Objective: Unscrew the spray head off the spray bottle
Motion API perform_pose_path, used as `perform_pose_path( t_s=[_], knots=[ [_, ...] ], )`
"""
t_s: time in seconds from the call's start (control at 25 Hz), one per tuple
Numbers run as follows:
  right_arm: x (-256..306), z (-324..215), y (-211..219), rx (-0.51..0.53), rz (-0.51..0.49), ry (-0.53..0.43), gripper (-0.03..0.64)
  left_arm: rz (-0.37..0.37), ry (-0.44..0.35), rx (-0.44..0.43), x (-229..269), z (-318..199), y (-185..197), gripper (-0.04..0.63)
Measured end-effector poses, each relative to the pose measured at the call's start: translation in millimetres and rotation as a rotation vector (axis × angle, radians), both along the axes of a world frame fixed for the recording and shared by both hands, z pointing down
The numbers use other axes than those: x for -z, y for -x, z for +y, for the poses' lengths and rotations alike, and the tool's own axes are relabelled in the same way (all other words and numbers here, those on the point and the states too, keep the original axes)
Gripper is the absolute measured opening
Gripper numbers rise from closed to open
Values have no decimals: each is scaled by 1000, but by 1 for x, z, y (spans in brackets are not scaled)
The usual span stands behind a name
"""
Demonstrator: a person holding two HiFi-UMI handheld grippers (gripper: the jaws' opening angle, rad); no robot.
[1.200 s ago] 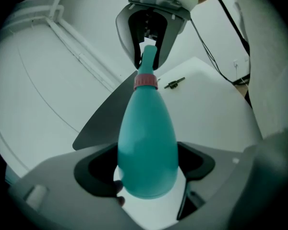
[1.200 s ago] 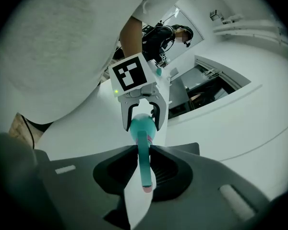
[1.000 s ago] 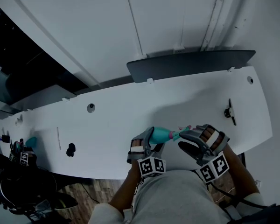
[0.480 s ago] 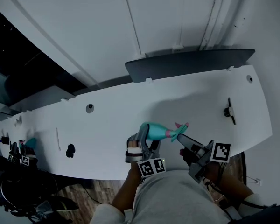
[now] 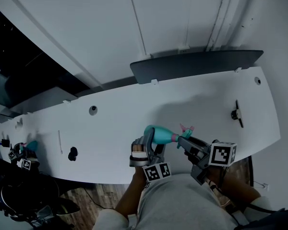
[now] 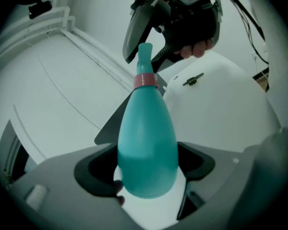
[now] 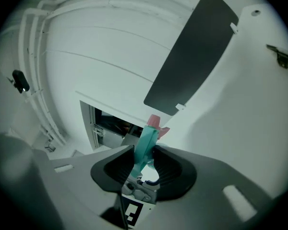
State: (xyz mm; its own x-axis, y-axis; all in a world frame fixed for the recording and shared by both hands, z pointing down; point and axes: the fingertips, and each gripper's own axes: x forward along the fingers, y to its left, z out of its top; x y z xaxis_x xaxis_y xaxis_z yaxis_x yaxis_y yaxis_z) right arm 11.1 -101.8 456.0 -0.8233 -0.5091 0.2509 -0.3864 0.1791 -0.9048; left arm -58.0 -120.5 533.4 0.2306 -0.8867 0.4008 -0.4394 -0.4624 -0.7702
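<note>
1. right gripper [image 5: 184, 139] has swung in from the side and rolled over, so its marker cube now faces up, and its jaws have just been closing with the spray head [image 7: 145, 147] between them.
2. in the right gripper view the teal stem of the head sits squarely between the two dark pads. both pads look to be pressing on it, about half closed, with the pink nozzle [image 7: 154, 121] poking out past the fingertips.
3. left gripper [image 5: 151, 146] is clamped on the fat lower body of the spray bottle [image 6: 146, 143]. its jaws are wide apart because the body is wide, one pad on each flank.
4. the bottle is up in the air over the near edge of the white table [image 5: 110, 123], resting on nothing, right in front of the person.
5. here is what counts: the bottle's long axis runs from the left gripper's jaws straight out to the right gripper, base on the left, pink collar [image 6: 145, 80] and head on the right.
6. so each hand has its own end. the right is the nearer to the head and in fact on it, while the left anchors the body.
7. my read: the coming twist has to turn about that axis, right wrist rolling while the left holds firm. a slip on that narrow stem looks like the main risk.
</note>
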Motion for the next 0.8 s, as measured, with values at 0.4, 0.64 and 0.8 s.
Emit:
perform_pose_path(
  t_s=[0.4,0.64,0.8],
  knots=[
    [0,23,8,658,961,-923,79,20,35,-45,-7,6,-4,376],
    [-3,25,8,825,1303,-1319,77,19,52,-27,-9,4,-2,371],
    [-2,28,7,818,1283,-1341,77,29,63,-3,-12,2,4,371]
  ],
)
